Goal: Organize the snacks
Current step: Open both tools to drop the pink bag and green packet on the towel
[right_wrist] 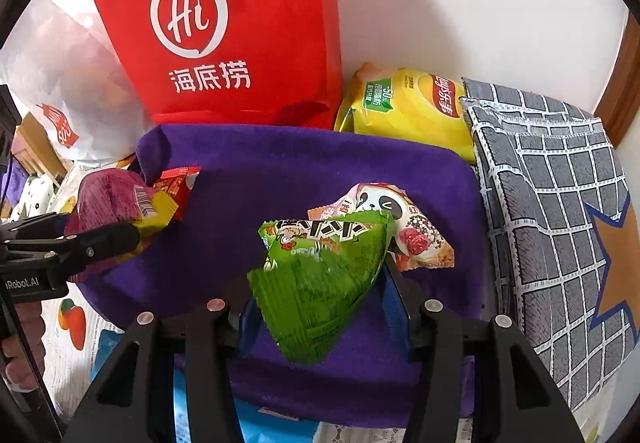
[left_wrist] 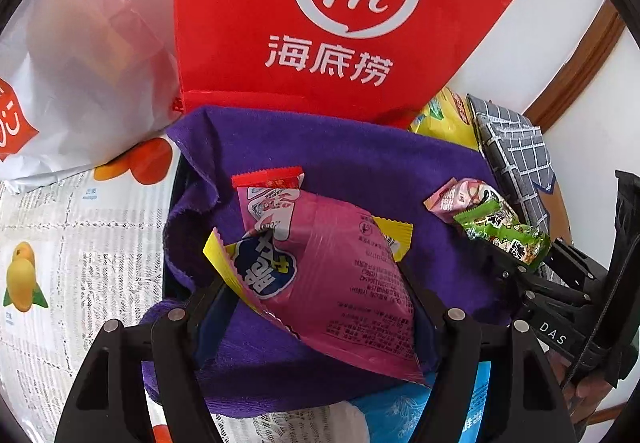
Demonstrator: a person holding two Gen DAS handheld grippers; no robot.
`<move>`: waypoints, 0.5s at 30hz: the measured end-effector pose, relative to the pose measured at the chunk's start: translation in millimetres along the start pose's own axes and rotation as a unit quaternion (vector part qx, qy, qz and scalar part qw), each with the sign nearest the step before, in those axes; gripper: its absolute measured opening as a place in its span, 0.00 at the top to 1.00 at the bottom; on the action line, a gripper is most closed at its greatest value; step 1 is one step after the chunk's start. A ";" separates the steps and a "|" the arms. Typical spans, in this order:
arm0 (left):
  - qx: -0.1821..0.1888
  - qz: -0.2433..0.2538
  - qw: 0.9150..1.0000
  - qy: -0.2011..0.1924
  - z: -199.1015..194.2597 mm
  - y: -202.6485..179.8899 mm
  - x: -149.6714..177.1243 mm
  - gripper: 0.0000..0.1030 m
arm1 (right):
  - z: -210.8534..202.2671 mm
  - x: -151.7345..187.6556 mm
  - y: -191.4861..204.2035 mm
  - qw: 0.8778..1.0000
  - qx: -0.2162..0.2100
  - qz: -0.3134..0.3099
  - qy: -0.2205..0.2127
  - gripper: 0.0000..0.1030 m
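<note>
left claw is clamped on a bunch of packets: big pink pack in front, a yellow-edged one and a red-topped one stacked with it. i can't tell exactly how many are in the grip. the bunch hangs over the purple towel, which seems to drape some dark container; only a dark edge shows at its left.

right claw is holding a green pack between its pads, and a panda pack sticks out just behind it, touching it. can't confirm the panda one is pinched too or just riding along. both are above the same towel, right of centre.

from the right cam the left claw comes in from the left edge with its pink/yellow/red bunch over the towel's left side. from the left cam the right claw sits at the right edge with the green and panda packs. the two claws are apart, not touching.

behind the towel: red bag with white "hi" logo, upright against the wall. white plastic bag to its left. yellow chip bag to its right, lying just beside a grey grid cloth. surface has a printed cover with fruit pictures. a blue pack pokes out under the towel's near edge.
</note>
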State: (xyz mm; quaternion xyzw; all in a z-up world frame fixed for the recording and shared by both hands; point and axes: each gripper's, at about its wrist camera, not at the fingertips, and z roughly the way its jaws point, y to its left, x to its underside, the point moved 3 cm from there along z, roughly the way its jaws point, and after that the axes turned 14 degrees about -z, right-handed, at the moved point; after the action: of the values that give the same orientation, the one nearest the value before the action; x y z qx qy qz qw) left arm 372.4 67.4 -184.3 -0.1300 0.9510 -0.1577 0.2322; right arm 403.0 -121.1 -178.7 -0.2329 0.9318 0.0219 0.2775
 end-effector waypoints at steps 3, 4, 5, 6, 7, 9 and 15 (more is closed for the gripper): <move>-0.003 0.002 1.000 0.004 3.1 0.5 1.3 0.29 | 2.2 0.4 0.2 1.000 0.003 -0.002 0.004 0.50; -0.003 0.003 1.000 0.005 4.0 0.4 1.5 0.29 | 2.5 0.7 0.0 1.000 0.004 -0.002 0.004 0.50; -0.005 0.006 1.000 0.006 5.1 0.0 2.0 0.29 | 2.7 0.8 -0.1 1.000 0.004 -0.003 0.004 0.50; -0.006 0.007 1.000 0.008 6.2 -0.8 2.1 0.29 | 2.6 0.8 0.0 1.000 0.004 -0.003 0.005 0.50; -0.007 0.009 1.000 0.008 6.8 -1.5 2.2 0.29 | 2.6 1.5 -0.1 1.000 0.003 -0.003 0.005 0.50; -0.008 0.012 1.000 0.008 6.8 -3.0 2.8 0.29 | 2.8 3.1 -0.2 1.000 0.002 -0.001 0.006 0.50; -0.010 0.015 1.000 0.014 5.4 -4.6 3.7 0.28 | 2.4 3.4 -2.1 1.000 0.001 0.006 0.011 0.49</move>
State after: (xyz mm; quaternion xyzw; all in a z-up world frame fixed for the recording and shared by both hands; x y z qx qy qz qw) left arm 372.6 60.7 -188.8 -0.1159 0.9574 -0.1466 0.2200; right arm 402.7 -124.1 -182.3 -0.2270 0.9362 0.0198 0.2674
